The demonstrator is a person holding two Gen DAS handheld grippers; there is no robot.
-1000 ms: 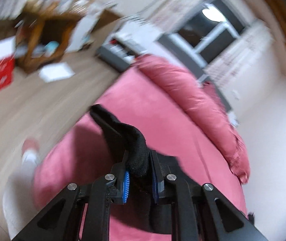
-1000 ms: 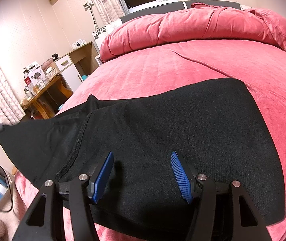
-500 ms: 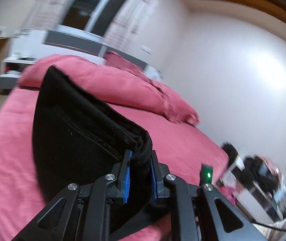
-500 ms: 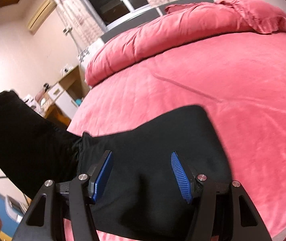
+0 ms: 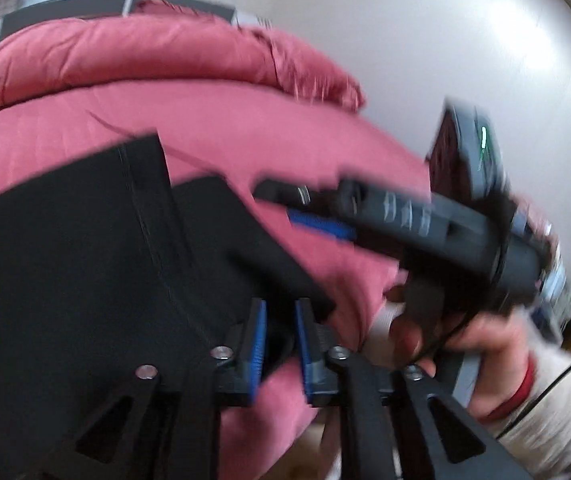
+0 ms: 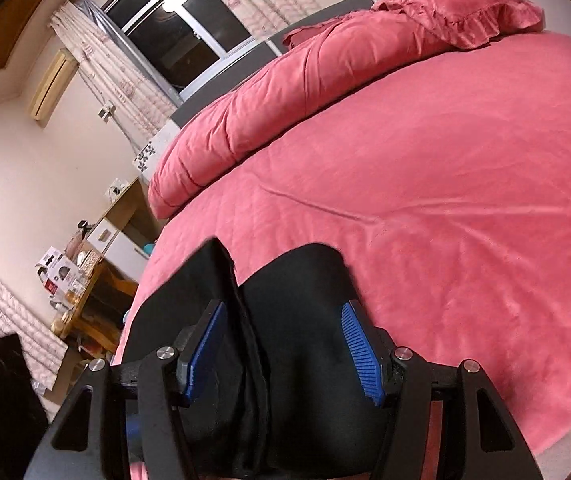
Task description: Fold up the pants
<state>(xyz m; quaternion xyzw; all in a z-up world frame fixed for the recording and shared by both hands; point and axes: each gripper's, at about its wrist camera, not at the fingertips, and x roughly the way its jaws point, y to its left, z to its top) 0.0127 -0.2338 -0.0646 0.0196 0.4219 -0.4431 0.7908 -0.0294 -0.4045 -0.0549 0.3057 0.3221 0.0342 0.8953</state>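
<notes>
Black pants [image 6: 285, 320] lie doubled over at the near edge of the pink bed [image 6: 445, 200], well short of the rolled duvet [image 6: 305, 92]. The left gripper [image 5: 279, 344] pinches a corner of the cloth between nearly closed jaws; the right gripper [image 6: 281, 352] hangs over the fold, jaws wide apart and holding nothing. The fabric looks soft, light and limp, best taken at hems or corners.
</notes>
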